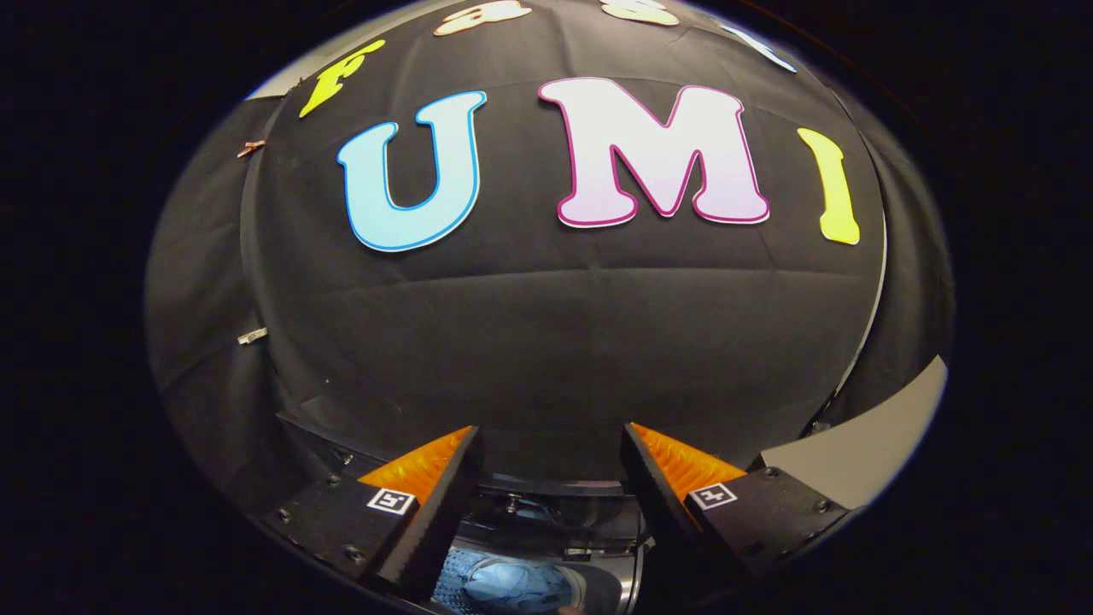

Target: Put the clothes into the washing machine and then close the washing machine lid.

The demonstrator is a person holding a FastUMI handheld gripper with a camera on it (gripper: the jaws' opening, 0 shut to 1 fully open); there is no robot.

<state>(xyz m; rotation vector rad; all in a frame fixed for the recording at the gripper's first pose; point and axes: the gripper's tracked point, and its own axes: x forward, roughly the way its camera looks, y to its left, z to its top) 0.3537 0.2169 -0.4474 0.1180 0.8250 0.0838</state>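
Observation:
My gripper [551,431] is open, with a wide gap and nothing between its fingers. It is raised and faces the black cloth wall [546,342]. Low between the fingers, under them, I see part of the washing machine's dark rim [555,508] and its opening. A light blue piece of clothing [512,585] lies inside that opening, below the gripper and apart from the fingers. The machine's lid cannot be told from here.
A flat grey surface [862,453] slants up just right of the right finger. The cloth wall stands close ahead beyond the fingertips, with small clips [251,148] on its left seam.

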